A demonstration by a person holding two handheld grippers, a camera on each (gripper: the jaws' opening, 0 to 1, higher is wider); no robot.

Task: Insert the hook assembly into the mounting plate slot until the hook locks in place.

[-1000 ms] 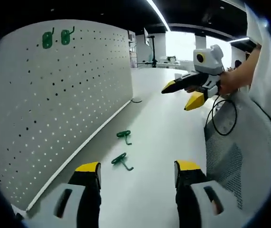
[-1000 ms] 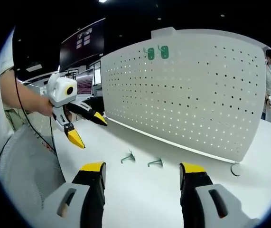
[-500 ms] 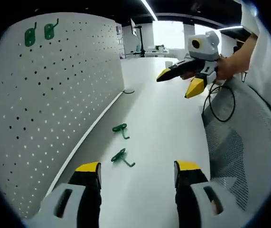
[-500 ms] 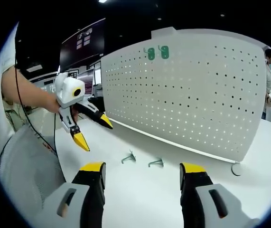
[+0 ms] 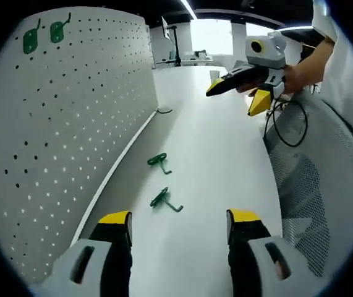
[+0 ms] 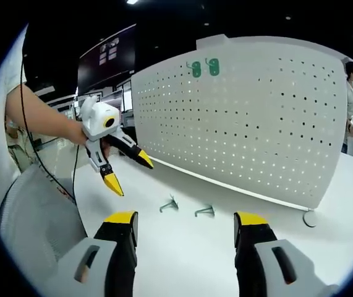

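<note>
Two green hooks lie loose on the white table: one (image 5: 165,200) nearer my left gripper, another (image 5: 158,161) a little farther; in the right gripper view they show as hook (image 6: 169,204) and hook (image 6: 204,211). A white pegboard (image 5: 71,117) stands upright along the table, with two green hooks (image 5: 41,35) hung near its top, seen too on the pegboard (image 6: 250,117) as hung hooks (image 6: 204,67). My left gripper (image 5: 179,226) is open, above the table, short of the loose hooks. My right gripper (image 6: 185,226) is open and holds nothing. Each gripper appears in the other view: right (image 5: 238,93), left (image 6: 128,170).
A mesh chair back (image 5: 315,204) stands at the table's side, also seen as the chair back (image 6: 37,229). A black cable (image 5: 287,133) hangs from the right gripper. A round grommet (image 6: 310,219) sits in the table by the pegboard's end. A person (image 6: 352,105) stands at the far right.
My left gripper has moved forward and down toward the loose hooks; in the right gripper view it has come nearer to them. The right gripper has stayed in place. Both stay open.
</note>
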